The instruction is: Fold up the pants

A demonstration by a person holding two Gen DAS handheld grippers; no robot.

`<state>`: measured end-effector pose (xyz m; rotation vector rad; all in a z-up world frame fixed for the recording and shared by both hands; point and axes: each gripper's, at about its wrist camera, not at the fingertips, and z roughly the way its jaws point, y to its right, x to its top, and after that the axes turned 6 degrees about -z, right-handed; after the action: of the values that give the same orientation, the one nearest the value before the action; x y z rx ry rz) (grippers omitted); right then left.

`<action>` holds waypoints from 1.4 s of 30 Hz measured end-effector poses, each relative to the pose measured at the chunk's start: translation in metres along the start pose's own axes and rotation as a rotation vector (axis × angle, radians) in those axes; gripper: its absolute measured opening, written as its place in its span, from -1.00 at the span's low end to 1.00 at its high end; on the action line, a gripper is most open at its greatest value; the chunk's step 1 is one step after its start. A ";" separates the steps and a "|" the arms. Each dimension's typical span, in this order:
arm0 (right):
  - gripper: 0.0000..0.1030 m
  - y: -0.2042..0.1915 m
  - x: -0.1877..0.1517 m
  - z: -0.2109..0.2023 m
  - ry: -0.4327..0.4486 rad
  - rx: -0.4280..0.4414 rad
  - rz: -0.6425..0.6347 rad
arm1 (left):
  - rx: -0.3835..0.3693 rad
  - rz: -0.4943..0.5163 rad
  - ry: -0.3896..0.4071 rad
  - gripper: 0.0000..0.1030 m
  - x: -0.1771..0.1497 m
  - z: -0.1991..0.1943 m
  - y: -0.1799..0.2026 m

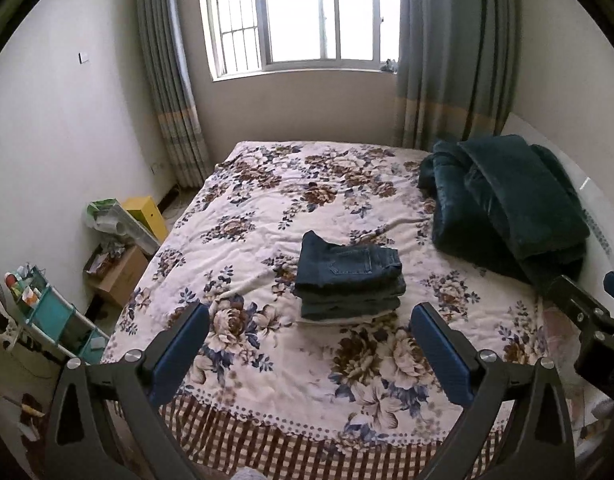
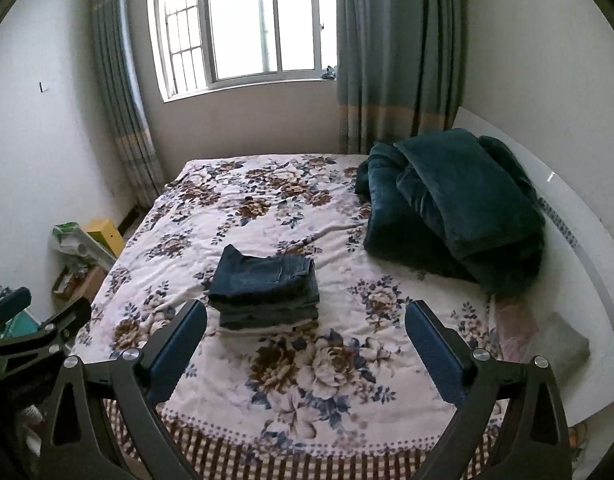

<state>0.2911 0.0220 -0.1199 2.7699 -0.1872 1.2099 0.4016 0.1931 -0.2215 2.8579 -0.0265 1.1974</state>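
We are holding both the left gripper (image 1: 309,344) and right gripper (image 2: 305,340) apart and empty, checking the folded pants (image 1: 349,276) are lying square.

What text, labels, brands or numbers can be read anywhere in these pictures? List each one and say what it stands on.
None can be read.
Folded dark blue denim pants: back pocket stitching shows, no legible label.
Brown cardboard box on the floor: print, if any, too blurred.
Yellow box beside it: no readable marks.
Small bottles on the teal shelf rack: labels too small to read.
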 end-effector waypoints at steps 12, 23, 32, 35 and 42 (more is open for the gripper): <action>0.97 0.003 0.002 0.082 -0.081 -0.033 -0.003 | 0.027 0.016 -0.066 1.00 0.003 0.054 0.010; 0.99 -0.004 -0.003 0.108 -0.089 -0.032 -0.006 | 0.034 0.005 -0.056 1.00 0.002 0.061 0.008; 0.99 -0.010 -0.006 0.109 -0.084 -0.018 -0.008 | 0.036 -0.008 -0.037 1.00 0.003 0.056 0.004; 0.99 -0.012 -0.008 0.104 -0.082 -0.015 -0.013 | 0.036 -0.011 -0.039 1.00 0.004 0.056 0.004; 0.99 -0.014 -0.009 0.102 -0.081 -0.010 -0.014 | 0.039 -0.011 -0.030 1.00 0.005 0.051 0.002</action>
<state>0.3606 0.0208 -0.1961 2.8085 -0.1796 1.0920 0.4415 0.1892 -0.2533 2.9054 0.0111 1.1660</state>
